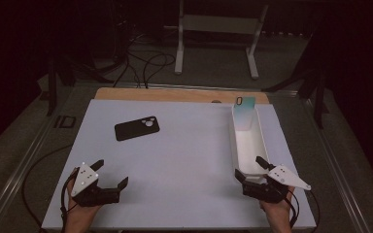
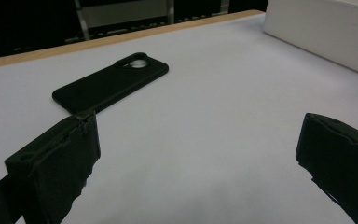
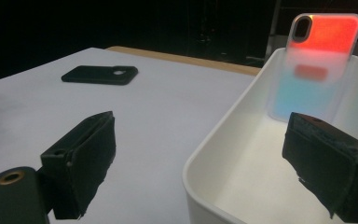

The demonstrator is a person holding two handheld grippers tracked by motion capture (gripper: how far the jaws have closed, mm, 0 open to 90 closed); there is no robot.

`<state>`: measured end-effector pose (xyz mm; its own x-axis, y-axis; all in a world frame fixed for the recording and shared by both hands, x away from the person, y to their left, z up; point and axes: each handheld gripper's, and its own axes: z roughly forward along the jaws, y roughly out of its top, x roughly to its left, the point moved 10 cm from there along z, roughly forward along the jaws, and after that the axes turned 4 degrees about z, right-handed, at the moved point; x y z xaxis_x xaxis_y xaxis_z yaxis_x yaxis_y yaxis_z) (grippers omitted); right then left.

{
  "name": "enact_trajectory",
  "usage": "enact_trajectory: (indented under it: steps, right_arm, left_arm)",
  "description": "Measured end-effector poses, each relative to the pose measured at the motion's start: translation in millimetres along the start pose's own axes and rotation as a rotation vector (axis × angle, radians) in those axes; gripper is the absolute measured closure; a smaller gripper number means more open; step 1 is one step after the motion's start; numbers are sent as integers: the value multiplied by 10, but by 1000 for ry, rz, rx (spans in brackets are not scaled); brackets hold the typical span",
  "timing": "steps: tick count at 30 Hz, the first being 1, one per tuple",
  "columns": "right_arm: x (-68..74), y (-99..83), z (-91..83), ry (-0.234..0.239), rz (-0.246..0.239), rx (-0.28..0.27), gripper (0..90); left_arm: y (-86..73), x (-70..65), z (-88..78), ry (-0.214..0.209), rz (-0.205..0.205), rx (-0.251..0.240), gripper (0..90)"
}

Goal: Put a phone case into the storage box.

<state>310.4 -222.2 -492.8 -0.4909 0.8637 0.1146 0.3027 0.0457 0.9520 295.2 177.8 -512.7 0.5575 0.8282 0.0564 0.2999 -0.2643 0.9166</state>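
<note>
Both tongs rest wide and empty at the table's near edge, the left tongs facing the black phone case lying flat at their 1 o'clock, so reaching and closing on it looks next.

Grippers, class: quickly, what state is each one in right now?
Left gripper: open, holding nothing.
Right gripper: open, holding nothing, at the tray's near end.

Dim room, white worktop with a wooden strip along its far edge, grey floor beyond, white frame legs, black cables trailing on the floor
</note>
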Motion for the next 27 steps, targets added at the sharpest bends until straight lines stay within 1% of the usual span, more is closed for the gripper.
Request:
enact_trajectory:
  steps: [3, 6, 7, 9, 18, 23, 24, 25, 27]
  right_arm:
    - [1, -13, 17, -2, -6, 6, 95]
    - [1, -13, 17, -1, -3, 5, 95]
    - [1, -13, 17, -1, -3, 5, 95]
    - [-10, -21, 23, -5, 0, 5, 95]
    - [-14, -31, 25, -10, 6, 3, 95]
    - [-19, -28, 25, -13, 8, -1, 96]
    - [-19, -28, 25, -13, 8, -1, 96]
    - [-20, -36, 29, -14, 5, 2, 96]
    - [-19, -38, 27, -15, 2, 3, 96]
  left_arm:
    - [47, 0, -21, 3, 10, -6, 2]
    - [47, 0, -21, 3, 10, -6, 2]
    - [102, 11, -39, 8, 7, -18, 2]
    - [137, 26, -44, 16, 11, -17, 2]
    - [261, 105, 17, 29, 15, -11, 2]
    - [379, 220, 176, 29, 12, -4, 2]
    - [379, 220, 176, 29, 12, -4, 2]
    - [433, 282, 289, 28, 12, 1, 2]
    - [465, 313, 351, 32, 12, 2, 2]
